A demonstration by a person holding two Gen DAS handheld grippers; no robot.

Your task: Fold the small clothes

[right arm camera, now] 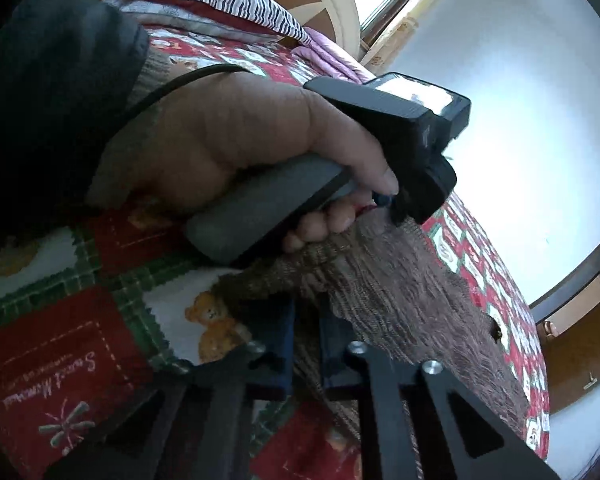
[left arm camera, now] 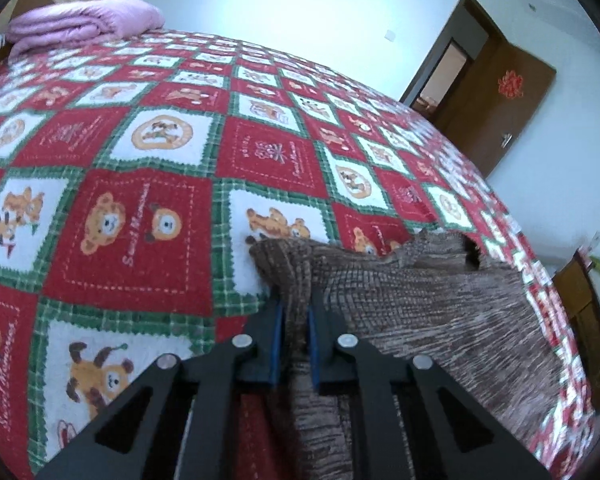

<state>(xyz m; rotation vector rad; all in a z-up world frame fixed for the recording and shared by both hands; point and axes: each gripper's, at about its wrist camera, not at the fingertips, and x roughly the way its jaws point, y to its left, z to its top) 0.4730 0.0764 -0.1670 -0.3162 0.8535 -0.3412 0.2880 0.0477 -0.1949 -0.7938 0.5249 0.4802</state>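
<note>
A brown knitted garment point(left arm camera: 420, 304) lies on a bed covered by a red, green and white bear-print quilt point(left arm camera: 140, 208), with both grippers clamped on its near edge. The left gripper point(left arm camera: 296, 320) pinches a bunched fold of the knit between its blue-padded fingers point(left arm camera: 277, 344); the right gripper point(right arm camera: 306, 340) grasps the same cloth a little way along, its fingers closed on a thick gathered edge. In the right wrist view the person's left hand point(right arm camera: 236, 148) grips the other tool's handle just above the fabric.

The knit looks soft, loose and light, likely to sag and stretch between the two holds rather than keep any shape. Its coarse ribbing should give the pads good purchase, so slipping seems unlikely, though open stitches could snag. Corners or the hem look like the best places to hold, pulled gently taut. A folded pink blanket point(left arm camera: 84, 24) sits at the far corner of the bed.
</note>
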